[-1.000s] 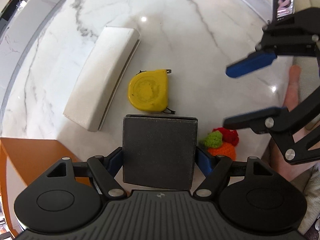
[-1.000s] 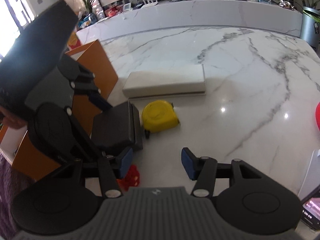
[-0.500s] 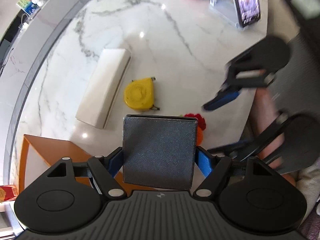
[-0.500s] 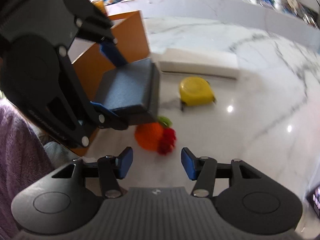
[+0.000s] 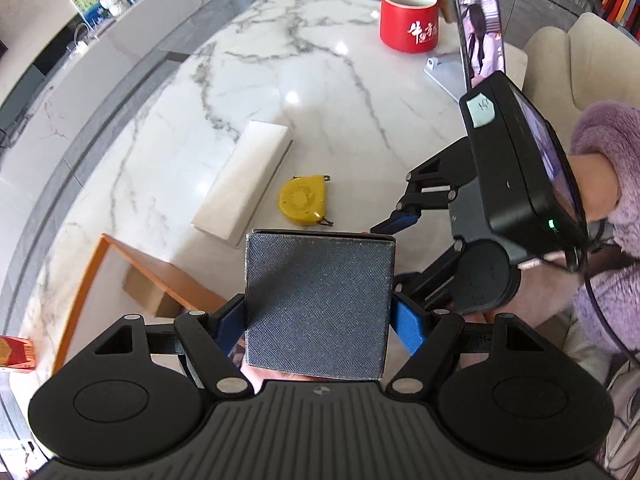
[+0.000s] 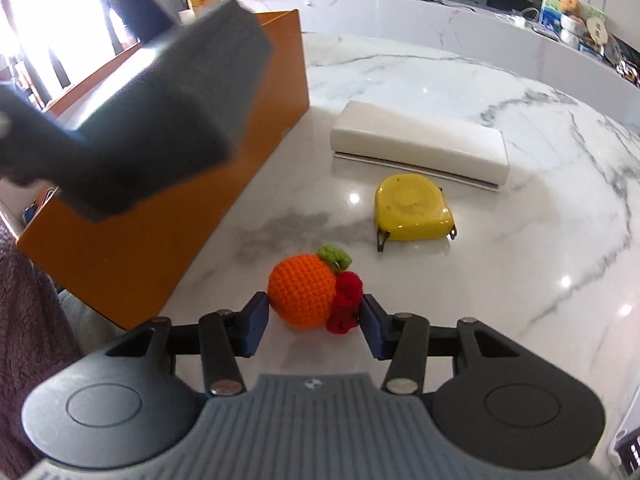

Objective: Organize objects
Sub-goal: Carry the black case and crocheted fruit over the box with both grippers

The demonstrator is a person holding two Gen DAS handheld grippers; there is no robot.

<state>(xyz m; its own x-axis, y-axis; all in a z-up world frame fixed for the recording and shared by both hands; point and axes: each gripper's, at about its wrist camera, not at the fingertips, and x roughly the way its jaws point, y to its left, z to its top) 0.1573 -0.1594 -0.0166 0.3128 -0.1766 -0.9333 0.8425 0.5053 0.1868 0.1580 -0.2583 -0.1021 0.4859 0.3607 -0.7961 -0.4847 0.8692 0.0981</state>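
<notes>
My left gripper (image 5: 318, 324) is shut on a dark grey box (image 5: 318, 304) and holds it high above the table, beside the orange box (image 5: 132, 264). The same grey box (image 6: 160, 112) shows blurred at upper left in the right wrist view. My right gripper (image 6: 312, 322) is open, low on the table, with its fingers either side of a crocheted orange toy (image 6: 304, 294) with a green leaf and red part. A yellow tape measure (image 6: 412, 208) (image 5: 302, 206) lies beyond it.
A white oblong case (image 6: 420, 146) (image 5: 244, 184) lies behind the tape measure. The orange box wall (image 6: 168, 220) stands left of the toy. A red mug (image 5: 408, 18) and a phone on a stand (image 5: 480, 36) are at the far side of the marble table.
My left gripper has risen with the grey box and drawn back toward the orange box. My right gripper has moved in and down so its open fingers flank the crocheted toy.
</notes>
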